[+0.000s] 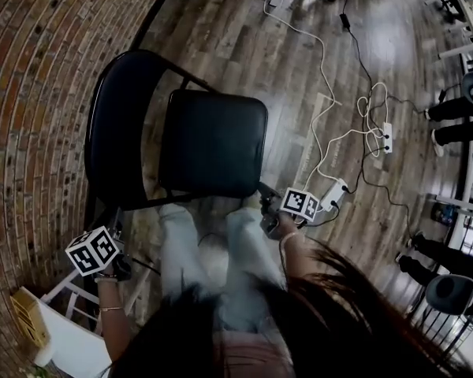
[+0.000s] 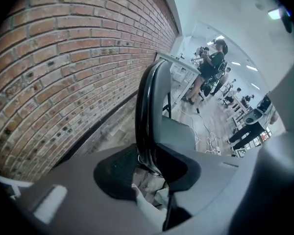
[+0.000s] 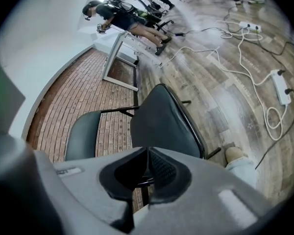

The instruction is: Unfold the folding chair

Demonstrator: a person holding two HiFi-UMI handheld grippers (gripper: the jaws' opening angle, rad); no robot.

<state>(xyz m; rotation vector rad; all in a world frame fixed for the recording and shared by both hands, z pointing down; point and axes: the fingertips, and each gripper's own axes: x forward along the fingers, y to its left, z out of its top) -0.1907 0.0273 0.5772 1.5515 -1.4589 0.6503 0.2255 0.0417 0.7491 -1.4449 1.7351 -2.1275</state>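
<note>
A black folding chair stands by the brick wall, its seat (image 1: 213,144) lowered and its backrest (image 1: 118,132) toward the wall. My left gripper (image 1: 117,227) is at the chair's near left side. In the left gripper view its jaws (image 2: 148,163) are shut on the black frame tube (image 2: 143,106), which runs up between the pads. My right gripper (image 1: 266,203) hovers at the seat's near right corner. Seen in the right gripper view, the right gripper (image 3: 147,168) is shut with nothing visibly between its pads, and the seat (image 3: 161,121) and backrest (image 3: 81,136) lie just beyond.
The brick wall (image 1: 31,93) runs along the left. White cables and power strips (image 1: 335,189) lie on the wood floor to the right. A white frame (image 1: 71,298) stands at lower left. The holder's light trouser legs (image 1: 181,250) are below the seat. Other people's legs (image 1: 457,109) show at the right.
</note>
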